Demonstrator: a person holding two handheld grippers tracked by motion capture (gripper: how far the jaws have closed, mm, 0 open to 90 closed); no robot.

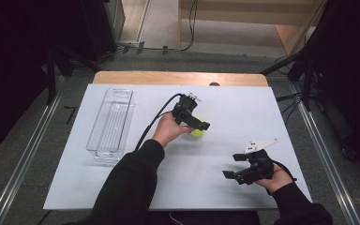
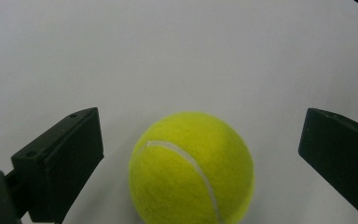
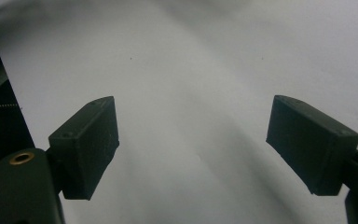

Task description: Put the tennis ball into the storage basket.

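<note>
A yellow-green tennis ball (image 1: 198, 132) rests on the white table top (image 1: 206, 101) near its middle. My left gripper (image 1: 199, 127) hangs over it, open. In the left gripper view the ball (image 2: 191, 170) lies between the two black jaws of the left gripper (image 2: 200, 140), with a gap on each side and neither jaw touching it. My right gripper (image 1: 232, 165) is held low at the front right of the table, open. In the right gripper view the right gripper (image 3: 193, 130) has nothing but bare white surface between its jaws.
A clear plastic tray (image 1: 110, 124), long and narrow, lies at the left of the table with nothing in it. Black stands and cables line the floor beyond the table's far edge and on both sides.
</note>
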